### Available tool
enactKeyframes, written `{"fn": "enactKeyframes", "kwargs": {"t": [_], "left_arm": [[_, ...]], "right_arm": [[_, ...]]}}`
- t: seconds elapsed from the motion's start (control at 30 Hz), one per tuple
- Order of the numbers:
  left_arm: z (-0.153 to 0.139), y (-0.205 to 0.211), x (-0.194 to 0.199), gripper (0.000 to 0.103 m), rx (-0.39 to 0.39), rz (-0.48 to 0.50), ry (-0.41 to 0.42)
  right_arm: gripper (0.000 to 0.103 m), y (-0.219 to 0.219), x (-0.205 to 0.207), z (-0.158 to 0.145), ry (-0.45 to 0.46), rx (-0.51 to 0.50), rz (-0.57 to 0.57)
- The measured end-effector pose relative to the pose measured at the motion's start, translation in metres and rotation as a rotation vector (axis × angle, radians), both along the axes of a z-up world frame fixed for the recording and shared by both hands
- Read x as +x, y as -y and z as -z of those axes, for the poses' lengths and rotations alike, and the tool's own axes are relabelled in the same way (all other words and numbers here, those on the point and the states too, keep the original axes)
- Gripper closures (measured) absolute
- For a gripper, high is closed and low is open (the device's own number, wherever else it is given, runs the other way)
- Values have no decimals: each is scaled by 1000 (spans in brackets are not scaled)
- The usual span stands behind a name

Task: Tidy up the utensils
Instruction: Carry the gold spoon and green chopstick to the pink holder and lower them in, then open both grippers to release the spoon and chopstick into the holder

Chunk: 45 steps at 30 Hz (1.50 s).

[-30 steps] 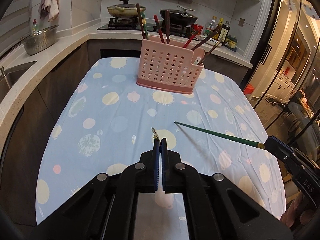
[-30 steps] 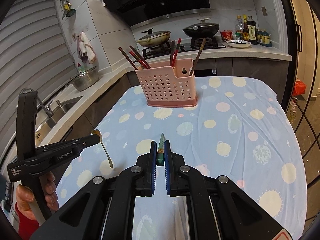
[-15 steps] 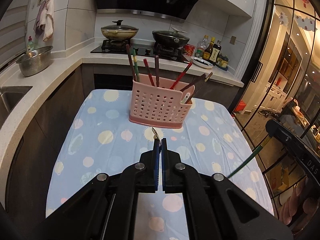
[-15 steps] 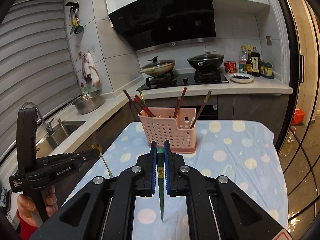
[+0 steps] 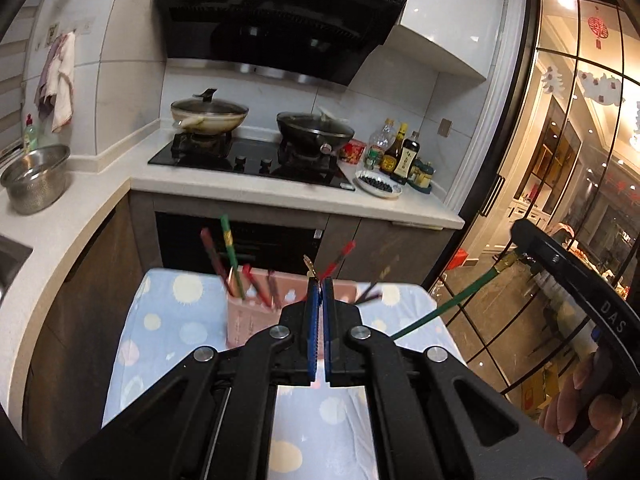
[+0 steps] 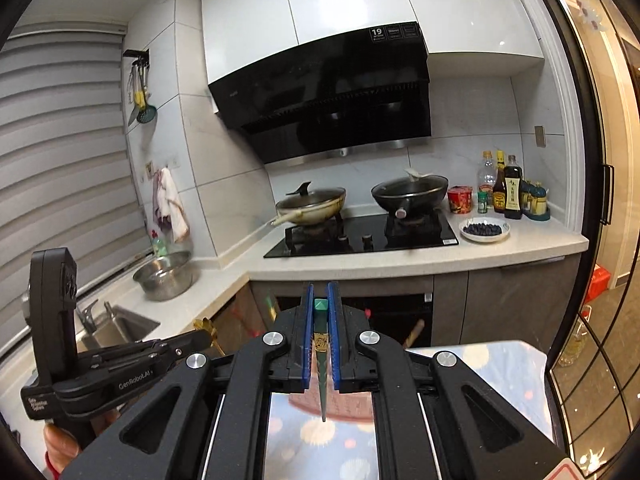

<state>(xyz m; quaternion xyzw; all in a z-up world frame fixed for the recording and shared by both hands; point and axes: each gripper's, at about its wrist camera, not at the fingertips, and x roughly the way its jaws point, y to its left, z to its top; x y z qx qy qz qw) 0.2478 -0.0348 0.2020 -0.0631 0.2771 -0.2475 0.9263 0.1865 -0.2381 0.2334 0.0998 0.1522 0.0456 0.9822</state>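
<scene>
My left gripper [image 5: 319, 280] is shut on a small gold utensil [image 5: 309, 265] whose top pokes out above the pads. My right gripper [image 6: 321, 286] is shut on a green chopstick [image 6: 321, 360] that hangs point down; it shows slanting in the left wrist view [image 5: 444, 310]. The pink perforated utensil holder [image 5: 256, 312] stands on the table below the left gripper, with several red, brown and green chopsticks [image 5: 228, 256] in it. In the right wrist view only its blurred rim [image 6: 348, 406] shows beneath the gripper. Both grippers are raised above the table.
The table wears a blue spotted cloth [image 5: 168, 332]. Behind it runs a white counter [image 5: 280, 196] with a hob, two woks [image 5: 208, 114], bottles and a plate [image 5: 378, 186]. A steel bowl [image 5: 34, 178] and sink stand at left. Glass doors [image 5: 580, 160] are on the right.
Both grippers have risen and tilted up, carrying the gold utensil and the green chopstick. The holder has slid low in both views, and the green chopstick has swung from level to pointing down.
</scene>
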Motion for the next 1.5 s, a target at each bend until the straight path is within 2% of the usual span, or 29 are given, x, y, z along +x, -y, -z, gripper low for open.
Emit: {"fn": "enactKeyframes", "kwargs": {"t": [0.1, 0.23, 0.5, 0.73, 0.97, 1.0, 1.03, 1.07, 1.13, 1.3, 1.37, 1.5], "left_arm": [[-12, 10, 25, 102, -6, 4, 0], [-13, 24, 57, 102, 1, 7, -17], [5, 36, 104, 102, -25, 40, -69], [40, 43, 126, 102, -23, 48, -129], [61, 45, 131, 101, -26, 49, -168], [61, 45, 131, 99, -26, 44, -166], [60, 46, 129, 91, -20, 40, -163], [59, 46, 127, 78, -15, 33, -155], [55, 44, 123, 65, -5, 0, -130], [45, 44, 109, 63, 52, -51, -91], [42, 44, 100, 63, 89, -80, -73], [38, 42, 77, 63, 202, -178, -16]], "right_arm": [[96, 3, 29, -12, -2, 13, 10], [96, 5, 61, -22, -7, 13, 20], [96, 4, 111, -26, -6, 22, 29], [96, -1, 142, 10, -81, 15, 12], [96, -9, 149, 48, -158, -22, -5], [96, -10, 149, 50, -161, -26, -3], [96, -9, 148, 51, -159, -24, 2], [90, -8, 146, 51, -160, -22, 5], [83, -8, 144, 52, -157, -19, 7], [78, -8, 129, 52, -152, -38, 5], [74, -10, 121, 53, -151, -48, 5], [73, -14, 100, 63, -166, -65, -1]]}}
